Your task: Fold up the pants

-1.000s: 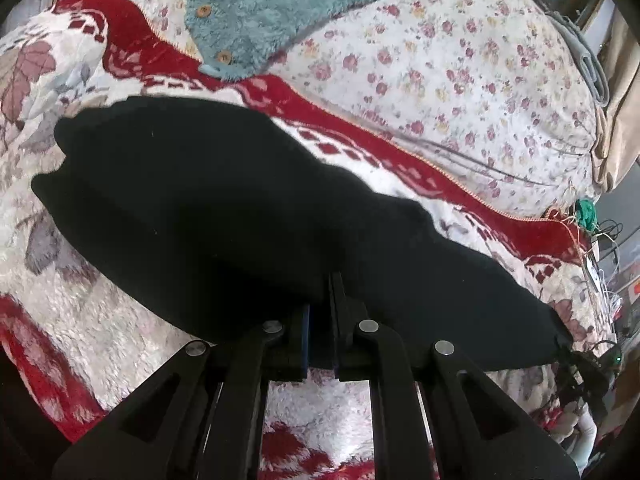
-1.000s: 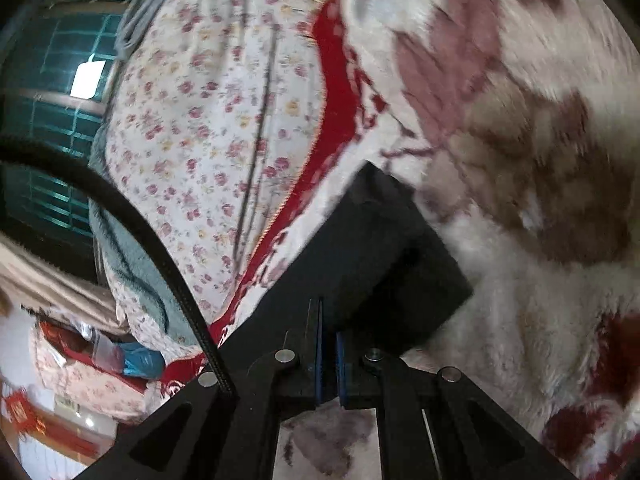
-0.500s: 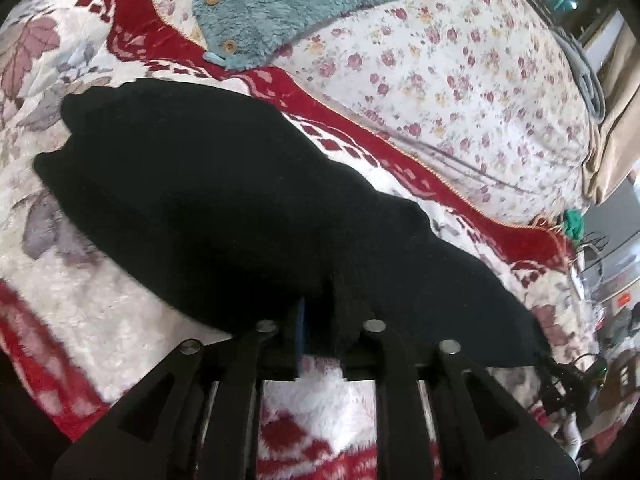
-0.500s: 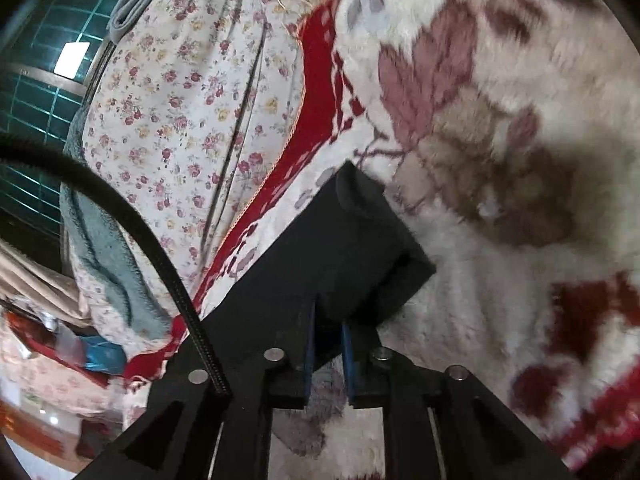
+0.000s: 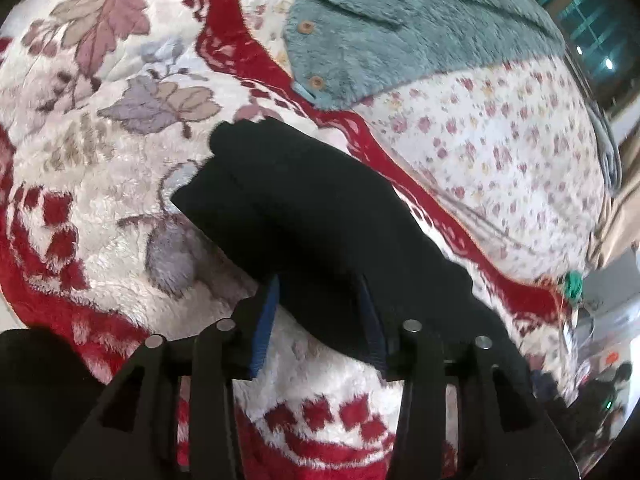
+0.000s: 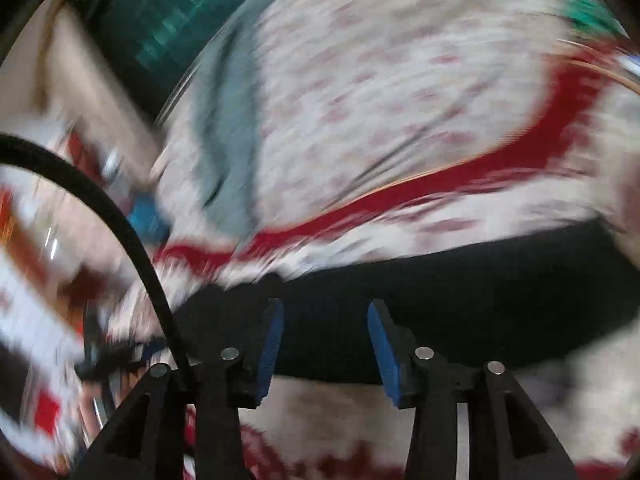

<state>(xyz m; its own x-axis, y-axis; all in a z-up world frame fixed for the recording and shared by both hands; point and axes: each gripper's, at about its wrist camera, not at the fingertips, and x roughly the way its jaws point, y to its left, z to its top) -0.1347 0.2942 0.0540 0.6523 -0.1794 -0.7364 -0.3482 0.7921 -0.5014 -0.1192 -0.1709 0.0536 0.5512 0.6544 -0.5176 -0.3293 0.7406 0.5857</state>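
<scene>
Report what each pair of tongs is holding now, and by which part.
Nothing is held. The left tongs and right tongs are both open, pads apart over the near edge of the black pants.

Pants [image 5: 320, 216] lying on the plush blanket [image 5: 100, 152], stretched from upper left to lower right. Behind them, a flowered quilt [image 5: 500, 140], with a fleece jacket [image 5: 400, 32] on top at its far end. Left gripper [image 5: 320, 312] over the pants' near edge, fingers apart. Right gripper [image 6: 326, 332] before the pants [image 6: 460, 300], fingers apart, blanket [image 6: 360, 412] beneath, cable [image 6: 120, 232] at left.
</scene>
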